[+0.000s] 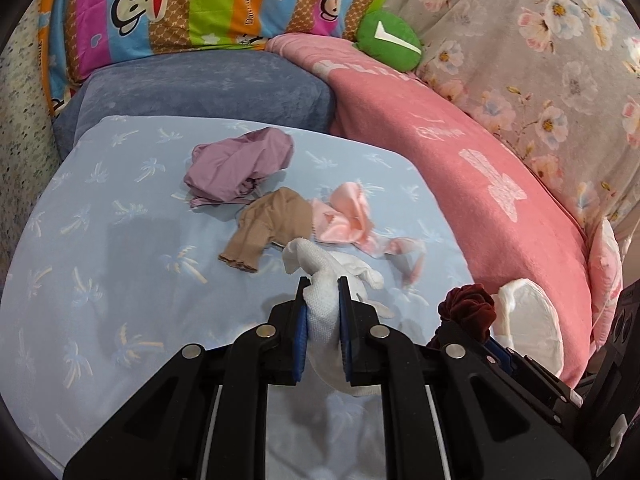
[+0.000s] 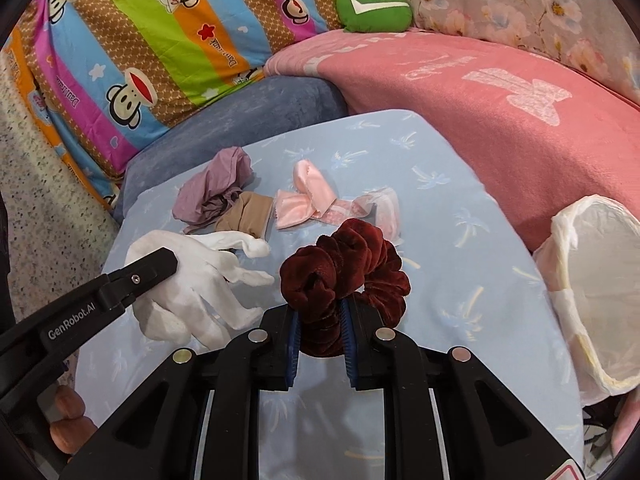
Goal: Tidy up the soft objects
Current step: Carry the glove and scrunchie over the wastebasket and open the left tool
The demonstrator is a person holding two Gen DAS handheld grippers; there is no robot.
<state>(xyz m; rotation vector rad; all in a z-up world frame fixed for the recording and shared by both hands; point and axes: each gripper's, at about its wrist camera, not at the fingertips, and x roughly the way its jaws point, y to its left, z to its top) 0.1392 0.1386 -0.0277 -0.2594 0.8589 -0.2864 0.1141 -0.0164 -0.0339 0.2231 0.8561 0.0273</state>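
Left gripper [image 1: 323,280] pinches a white knit cotton glove [image 1: 320,276] above the pale blue palm-print sheet [image 1: 100,240]; right gripper [image 2: 319,304] clamps a ruffled maroon velvet scrunchie [image 2: 344,264]. Crumpled mauve fabric [image 2: 212,192], possibly underwear, lies beyond.

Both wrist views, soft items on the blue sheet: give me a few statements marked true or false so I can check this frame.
1. The left gripper is shut on the white glove. True.
2. The right gripper holds the pink cloth. False: it is shut on the dark red scrunchie; the pink cloth lies on the blue sheet.
3. The purple garment lies on the sheet, held by neither gripper. True.
4. The green cushion sits in the white bag. False: the green cushion rests up by the pillows behind the pink blanket; the white bag shows nothing inside.
5. The tan stocking lies between the purple garment and the pink cloth. True.
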